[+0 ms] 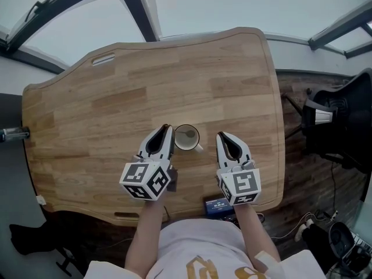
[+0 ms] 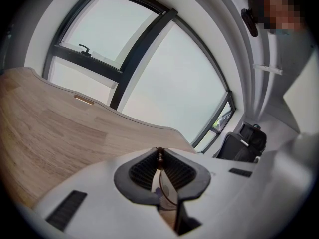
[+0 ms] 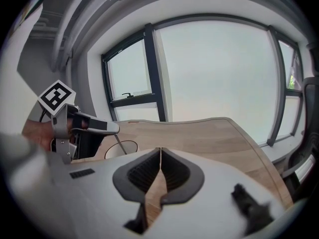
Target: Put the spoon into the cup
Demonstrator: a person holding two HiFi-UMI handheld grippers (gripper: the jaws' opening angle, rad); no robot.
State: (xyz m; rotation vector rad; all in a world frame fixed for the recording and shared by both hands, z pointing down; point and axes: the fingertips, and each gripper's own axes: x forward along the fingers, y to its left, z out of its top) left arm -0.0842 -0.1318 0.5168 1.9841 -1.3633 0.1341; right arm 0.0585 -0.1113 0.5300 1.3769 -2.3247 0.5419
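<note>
A white cup stands on the wooden table near its front edge, between my two grippers. The spoon has its bowl inside the cup. In the right gripper view its thin handle slants up out of the cup to the tips of my left gripper. My left gripper is just left of the cup, its jaws shut on the handle's end. My right gripper sits right of the cup, jaws shut with nothing between them.
A small dark device with a blue label lies at the table's front edge between my arms. A black office chair stands off the right side. Windows run behind the table's far edge. Cables lie on the floor at the right.
</note>
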